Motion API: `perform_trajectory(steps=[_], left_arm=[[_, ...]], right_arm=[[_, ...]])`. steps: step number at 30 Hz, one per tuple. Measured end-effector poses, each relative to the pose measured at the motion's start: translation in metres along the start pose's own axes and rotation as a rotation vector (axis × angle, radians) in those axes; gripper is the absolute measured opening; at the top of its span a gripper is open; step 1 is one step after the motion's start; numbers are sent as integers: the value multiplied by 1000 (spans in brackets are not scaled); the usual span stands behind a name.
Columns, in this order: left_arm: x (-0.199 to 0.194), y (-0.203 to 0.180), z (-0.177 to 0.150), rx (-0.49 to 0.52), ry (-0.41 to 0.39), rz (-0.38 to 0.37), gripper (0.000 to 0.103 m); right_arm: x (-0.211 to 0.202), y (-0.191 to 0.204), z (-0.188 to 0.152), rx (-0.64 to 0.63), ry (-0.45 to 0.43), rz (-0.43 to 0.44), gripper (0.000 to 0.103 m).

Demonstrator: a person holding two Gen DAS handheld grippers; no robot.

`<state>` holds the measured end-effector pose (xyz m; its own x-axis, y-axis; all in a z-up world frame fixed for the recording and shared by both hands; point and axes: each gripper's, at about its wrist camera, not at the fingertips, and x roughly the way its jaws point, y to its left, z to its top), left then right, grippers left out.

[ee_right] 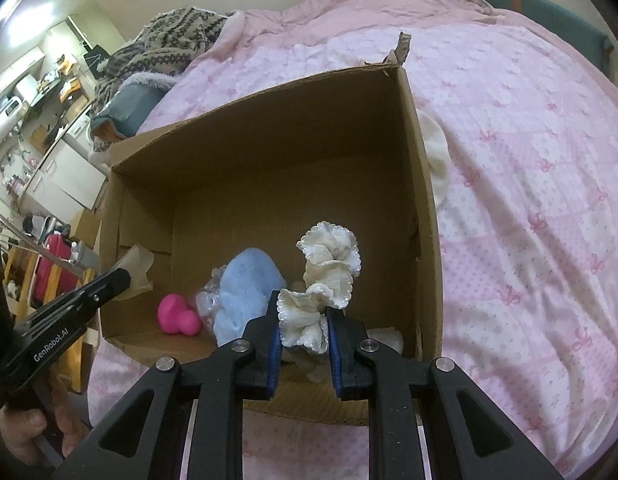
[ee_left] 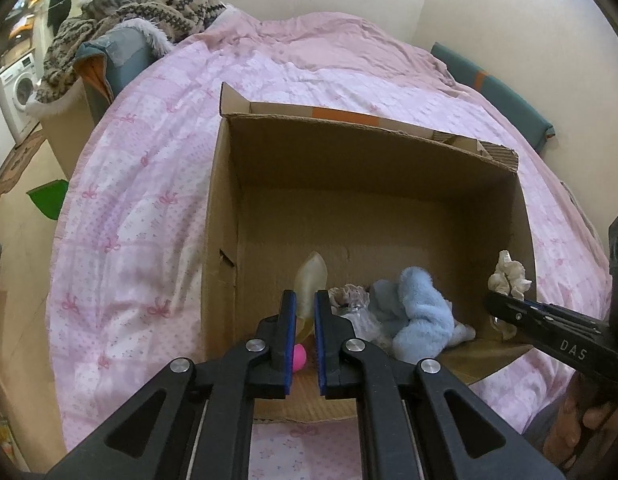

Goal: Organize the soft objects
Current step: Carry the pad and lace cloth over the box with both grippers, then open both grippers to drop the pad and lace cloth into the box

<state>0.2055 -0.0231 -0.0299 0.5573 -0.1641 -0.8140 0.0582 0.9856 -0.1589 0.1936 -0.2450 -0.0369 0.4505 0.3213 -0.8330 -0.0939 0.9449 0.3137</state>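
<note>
An open cardboard box lies on the pink bed. Inside are a blue plush toy, a pink rubber toy, a lacy clear item and a pale yellowish soft piece. My left gripper is over the box's near left, its jaws nearly closed around the pale piece. My right gripper is shut on a cream ruffled scrunchie, held above the box's near right.
A pink quilt covers the bed. Patterned knit clothes are piled at the far left of it. A white cloth lies just outside the box's right wall. A washing machine stands far left.
</note>
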Motion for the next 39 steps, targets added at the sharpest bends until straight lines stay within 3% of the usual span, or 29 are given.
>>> perform_trajectory(steps=[8,9,12,17,20,22,29,31,39], left_arm=[[-1,-5,-3,10,16,-32,21],[-2,-6,-3,11,15,-34,27],[-6,-9,-4,14,0,-25,60],[-14,-12,-3,29,-36,-1,62],[-19,-13,-2,33,-51,26,62],[-24,-12,-1,31,-64,41,62],[-42,-11,-3,38,-121,99,63],[-48,-10,-4,32,-129,107,72],[-92,-9,-3,23,-205,105,85]], right_arm=[[-2,-4,0,17,-10,19,20],[-2,-4,-1,16,-10,19,20],[-1,-5,-1,22,-4,30,20],[0,-2,-2,20,5,44,25],[-2,0,-1,9,-8,36,38],[-6,3,-1,0,-32,42,70],[-26,17,-3,-63,-115,32,73],[-36,21,-5,-83,-150,26,74],[-79,33,-11,-116,-268,-25,84]])
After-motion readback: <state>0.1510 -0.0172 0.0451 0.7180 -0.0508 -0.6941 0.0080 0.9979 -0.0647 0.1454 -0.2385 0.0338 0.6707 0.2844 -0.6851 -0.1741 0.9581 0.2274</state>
